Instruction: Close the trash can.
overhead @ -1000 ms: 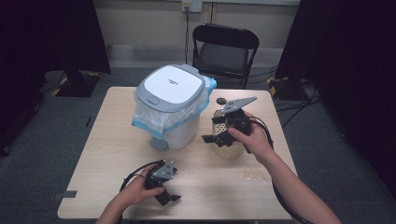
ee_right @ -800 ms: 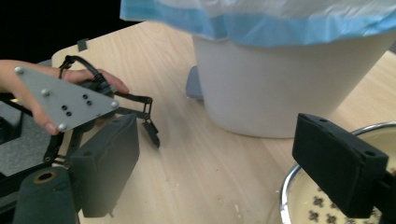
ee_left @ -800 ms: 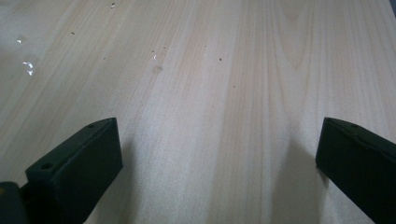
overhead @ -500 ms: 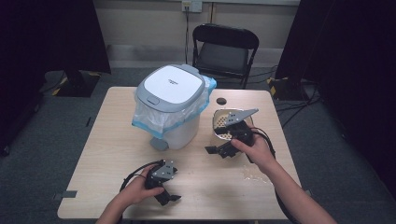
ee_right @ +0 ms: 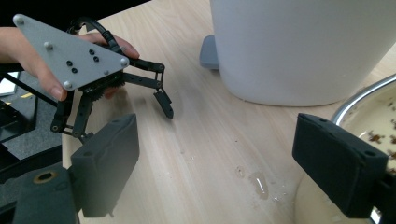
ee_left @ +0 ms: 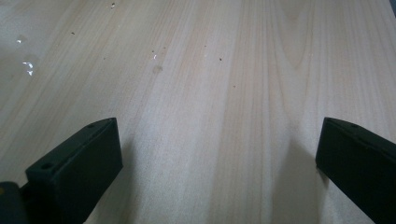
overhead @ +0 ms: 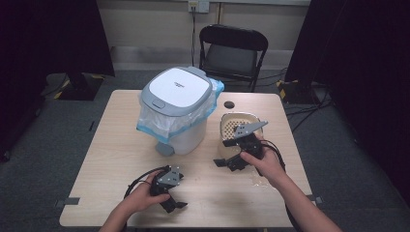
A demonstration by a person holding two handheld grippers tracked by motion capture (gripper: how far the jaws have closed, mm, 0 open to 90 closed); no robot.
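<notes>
A light wooden table (overhead: 121, 159) fills the middle of the high view, with a black folding chair (overhead: 231, 50) standing behind its far edge. On the table's far-left part stands a white bin (overhead: 178, 113) with a grey-rimmed lid, a blue-edged plastic bag folded over its rim and a grey pedal at its foot. Just to the bin's right sits a cream strainer bowl (overhead: 233, 126) with a perforated inner face; the right gripper view shows its metal rim and brown specks inside. The right gripper (overhead: 231, 153) is held just beside the bowl, its jaws spread wide with nothing between them. The left gripper (overhead: 170, 197) rests near the table's near edge, its jaws also wide apart over bare wood. A small dark round object (overhead: 228, 104) lies behind the bowl. Small wet spots (ee_right: 259, 183) glisten on the wood near the bowl.
</notes>
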